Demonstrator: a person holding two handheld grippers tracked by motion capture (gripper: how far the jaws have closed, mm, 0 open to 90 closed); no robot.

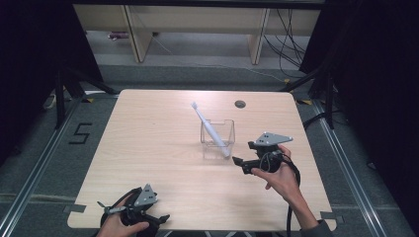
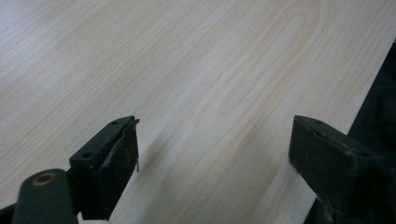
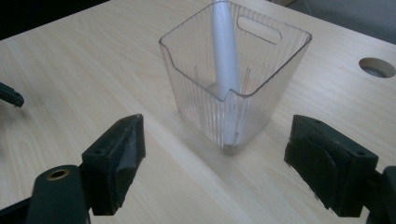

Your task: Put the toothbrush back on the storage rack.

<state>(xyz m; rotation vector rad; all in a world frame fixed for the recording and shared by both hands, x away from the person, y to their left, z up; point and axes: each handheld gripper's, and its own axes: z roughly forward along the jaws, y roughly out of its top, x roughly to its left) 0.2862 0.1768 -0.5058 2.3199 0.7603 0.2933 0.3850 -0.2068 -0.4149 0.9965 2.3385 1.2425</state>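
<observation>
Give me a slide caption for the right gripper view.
Open right gripper faces a clear ribbed container holding a leaning white toothbrush.

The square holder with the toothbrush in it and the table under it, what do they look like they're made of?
The holder looks like clear hard plastic, glossy: you see through its ribbed walls, and one wall has a moulded slot. The toothbrush seems to be white plastic with a smooth, slightly shiny handle. The table looks like pale wood or wood-grain laminate with a matt finish; the grain lines show, but which it is cannot be told.
</observation>
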